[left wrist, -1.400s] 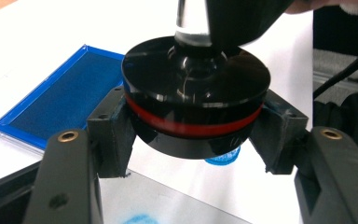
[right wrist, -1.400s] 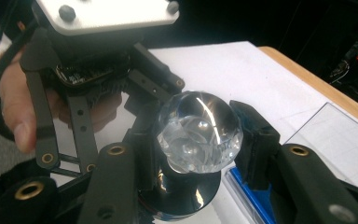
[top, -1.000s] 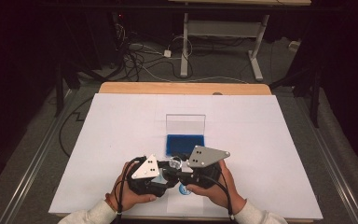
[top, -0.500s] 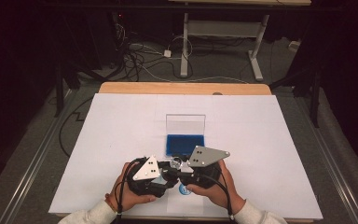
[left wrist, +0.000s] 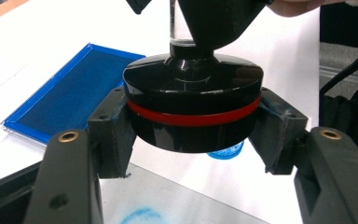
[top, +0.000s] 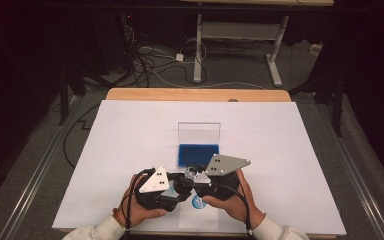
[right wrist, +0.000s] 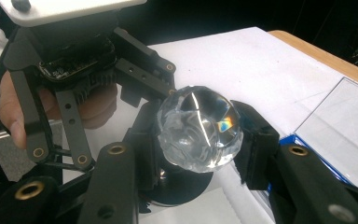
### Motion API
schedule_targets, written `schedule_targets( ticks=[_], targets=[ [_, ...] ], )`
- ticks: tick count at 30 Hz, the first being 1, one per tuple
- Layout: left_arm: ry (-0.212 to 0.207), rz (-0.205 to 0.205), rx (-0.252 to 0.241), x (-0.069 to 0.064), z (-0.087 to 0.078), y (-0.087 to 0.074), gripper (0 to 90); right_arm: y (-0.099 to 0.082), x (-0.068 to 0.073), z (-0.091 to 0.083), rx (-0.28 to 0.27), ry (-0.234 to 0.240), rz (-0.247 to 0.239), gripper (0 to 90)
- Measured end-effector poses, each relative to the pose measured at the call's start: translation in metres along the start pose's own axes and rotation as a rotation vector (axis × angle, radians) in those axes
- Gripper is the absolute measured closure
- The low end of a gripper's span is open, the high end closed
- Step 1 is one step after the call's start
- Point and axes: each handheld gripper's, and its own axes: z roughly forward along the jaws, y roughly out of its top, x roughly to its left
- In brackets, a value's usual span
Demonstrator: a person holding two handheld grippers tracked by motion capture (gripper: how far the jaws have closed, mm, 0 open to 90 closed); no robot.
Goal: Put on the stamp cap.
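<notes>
A stamp with a round black base ringed in red [left wrist: 193, 109] and a faceted clear knob [right wrist: 198, 126] is held over the near middle of the white table. My left gripper [left wrist: 193, 135] is shut on the black base, its pads pressing both sides. My right gripper [right wrist: 198, 140] is shut on the clear knob. In the high view the left gripper [top: 176, 187] and right gripper [top: 194, 176] meet at the stamp [top: 190, 174], just in front of the blue ink pad [top: 197, 155].
The ink pad's clear lid [top: 199, 133] stands open behind it. A round blue print [top: 198, 201] lies on a paper sheet [top: 195, 222] under the hands. The white table cover [top: 290, 150] ends at a wooden far edge [top: 195, 94]. Cables and desk legs lie beyond.
</notes>
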Motion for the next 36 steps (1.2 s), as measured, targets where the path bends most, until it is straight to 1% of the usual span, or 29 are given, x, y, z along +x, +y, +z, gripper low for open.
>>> schedule_targets(
  ticks=[7, 10, 12, 14, 16, 18, 19, 20, 22, 24, 28, 30, 32, 34, 35, 36],
  targets=[
    [0.0, 0.0, 0.023, 0.0, 0.002, -0.002, 36.6, -0.003, 0.001, 0.003, 0.014, -0.011, -0.003, 57.4],
    [0.001, 0.005, 0.025, -0.001, 0.002, -0.002, 36.7, -0.004, 0.002, 0.003, 0.017, -0.01, -0.003, 57.4],
    [-0.009, 0.001, 0.031, 0.0, 0.003, -0.003, 36.6, -0.003, 0.004, 0.003, 0.025, -0.017, -0.014, 57.4],
    [-0.008, 0.0, 0.039, 0.0, 0.005, -0.004, 36.6, -0.005, 0.005, 0.004, 0.028, -0.024, -0.018, 57.4],
    [-0.015, -0.018, 0.031, -0.001, 0.008, -0.006, 36.5, -0.005, 0.004, 0.005, 0.041, -0.022, -0.023, 57.4],
    [-0.015, -0.019, 0.035, -0.002, 0.01, -0.006, 36.4, -0.005, 0.005, 0.005, 0.049, -0.021, -0.029, 57.4],
    [-0.023, -0.027, 0.027, -0.003, 0.01, -0.007, 36.4, -0.005, 0.006, 0.005, 0.054, -0.025, -0.04, 57.3],
    [-0.026, -0.026, 0.023, -0.003, 0.01, -0.007, 36.4, -0.004, 0.007, 0.005, 0.056, -0.027, -0.049, 57.4],
    [-0.01, -0.013, 0.023, -0.003, 0.01, -0.006, 36.3, -0.004, 0.007, 0.004, 0.056, -0.027, -0.053, 57.4],
    [-0.023, -0.021, 0.019, -0.002, 0.011, -0.007, 36.2, -0.004, 0.006, 0.004, 0.057, -0.026, -0.048, 57.3],
    [-0.008, -0.016, 0.023, -0.003, 0.013, -0.007, 35.9, -0.004, 0.006, 0.004, 0.056, -0.028, -0.045, 57.3],
    [0.002, -0.018, 0.033, -0.003, 0.014, -0.007, 35.5, -0.004, 0.004, 0.003, 0.048, -0.033, -0.038, 57.3],
    [0.019, -0.017, 0.039, -0.003, 0.016, -0.009, 33.1, -0.004, 0.003, 0.001, 0.038, -0.036, -0.033, 57.3],
    [0.022, -0.02, 0.049, -0.003, 0.018, -0.011, 32.9, -0.004, 0.002, 0.0, 0.038, -0.04, -0.035, 57.3],
    [0.031, -0.019, 0.055, -0.003, 0.019, -0.011, 32.2, -0.004, 0.002, 0.0, 0.034, -0.042, -0.03, 57.3],
    [0.052, -0.013, 0.061, -0.004, 0.019, -0.01, 30.1, -0.004, 0.001, -0.001, 0.033, -0.043, -0.028, 57.3]
  ],
)
